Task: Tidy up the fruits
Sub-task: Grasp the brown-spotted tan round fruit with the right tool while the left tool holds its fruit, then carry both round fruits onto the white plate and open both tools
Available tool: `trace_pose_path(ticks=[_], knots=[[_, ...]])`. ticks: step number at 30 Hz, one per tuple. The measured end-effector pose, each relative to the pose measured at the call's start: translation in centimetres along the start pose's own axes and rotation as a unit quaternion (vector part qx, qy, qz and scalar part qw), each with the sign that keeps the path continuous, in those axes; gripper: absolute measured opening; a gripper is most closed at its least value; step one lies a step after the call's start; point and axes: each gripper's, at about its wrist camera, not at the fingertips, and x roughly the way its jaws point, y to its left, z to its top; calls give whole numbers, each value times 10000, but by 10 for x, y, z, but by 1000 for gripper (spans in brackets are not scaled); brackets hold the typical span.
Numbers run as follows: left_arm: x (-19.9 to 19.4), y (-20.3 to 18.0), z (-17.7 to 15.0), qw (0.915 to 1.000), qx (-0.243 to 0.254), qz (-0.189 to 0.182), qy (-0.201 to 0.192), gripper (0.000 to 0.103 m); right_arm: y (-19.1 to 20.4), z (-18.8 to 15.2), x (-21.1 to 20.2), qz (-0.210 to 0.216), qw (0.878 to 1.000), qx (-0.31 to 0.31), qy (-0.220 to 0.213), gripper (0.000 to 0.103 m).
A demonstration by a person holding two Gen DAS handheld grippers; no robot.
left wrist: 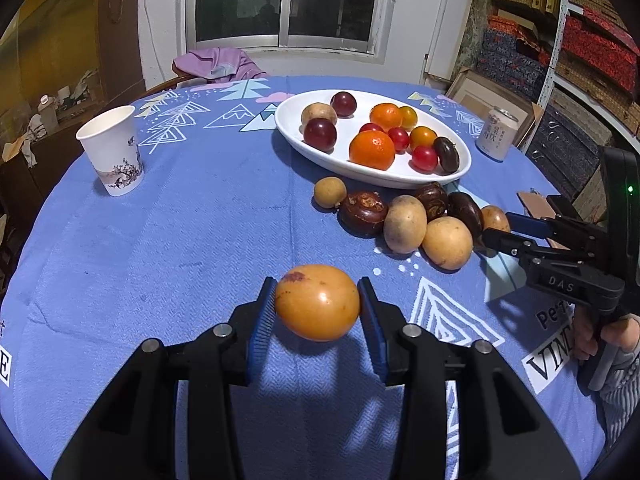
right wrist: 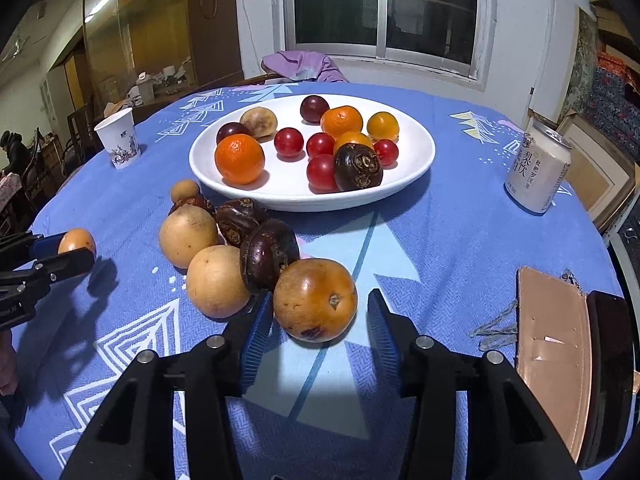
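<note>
Two claws: left claw (left wrist: 318, 306) grips orange fruit (left wrist: 317, 302); right claw (right wrist: 316, 322) open, tips hidden behind brown fruit (right wrist: 315, 300).

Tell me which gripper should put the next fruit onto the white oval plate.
Left. The left gripper is already shut on an orange-brown round fruit, held clear of the blue tablecloth. The right gripper is open around another brown round fruit; the white oval plate has room.
</note>
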Motion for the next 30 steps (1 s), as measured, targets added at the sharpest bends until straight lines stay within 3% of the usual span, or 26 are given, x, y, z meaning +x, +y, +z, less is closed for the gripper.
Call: trace_pose_path(ticks=[6, 12, 20, 25, 30], knots=[[2, 1, -1, 10000, -9, -3, 48, 40, -5, 3, 7, 242, 9993, 252, 105, 47], [4, 2, -1, 10000, 5, 74, 34, 40, 1, 0, 1, 176, 9995, 251, 34, 45], [-7, 4, -1, 9994, -55, 273, -190, 40, 19, -23, -52, 160, 9978, 321, -552, 45], [-12, -8, -10, 9997, 59, 220, -105, 40, 34, -45, -71, 249, 9978, 243, -566, 45], [-23, -22, -2, 9996, 187, 120, -193, 40, 22, -35, -86, 404, 9954, 508, -702, 45]])
